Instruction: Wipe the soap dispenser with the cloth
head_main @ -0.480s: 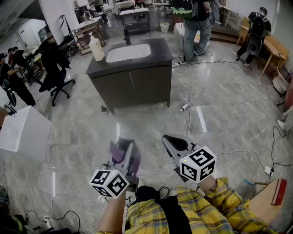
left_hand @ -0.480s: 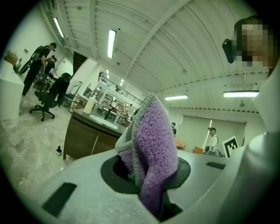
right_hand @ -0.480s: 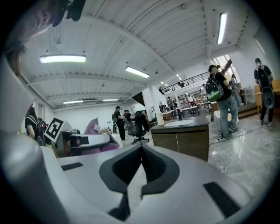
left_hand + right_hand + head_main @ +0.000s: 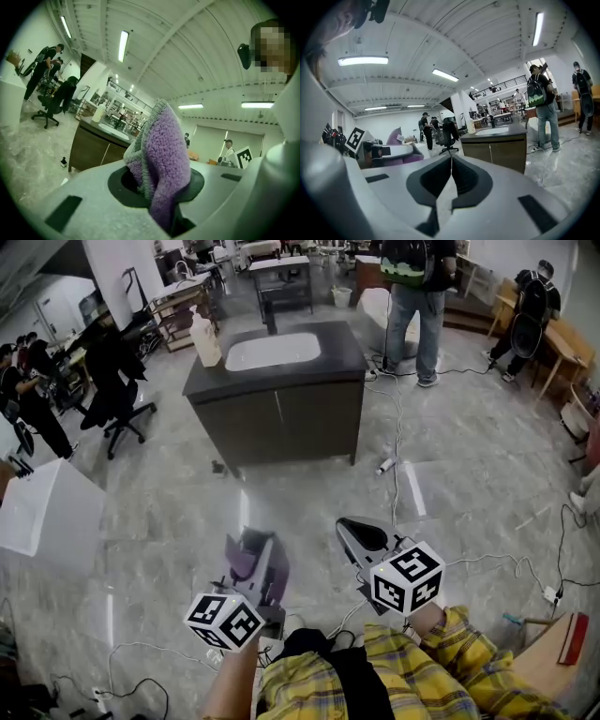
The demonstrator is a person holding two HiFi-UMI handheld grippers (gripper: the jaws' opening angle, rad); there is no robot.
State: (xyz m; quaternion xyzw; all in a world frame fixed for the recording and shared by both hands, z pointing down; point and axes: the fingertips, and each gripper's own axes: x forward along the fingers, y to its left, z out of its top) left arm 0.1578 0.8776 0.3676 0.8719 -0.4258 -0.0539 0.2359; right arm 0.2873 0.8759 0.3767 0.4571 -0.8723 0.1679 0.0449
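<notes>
Cloth (image 4: pixel 161 150) pinched in left tool (image 4: pixel 258 568); right tool (image 4: pixel 451 161) closed, empty.

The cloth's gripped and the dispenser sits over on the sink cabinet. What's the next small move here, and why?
Probably a step forward toward the cabinet, left gripper leading. The purple cloth is clamped in its jaws, but the soap dispenser stands on the cabinet's left corner, across bare floor and likely out of reach. The right gripper is shut and empty.
</notes>
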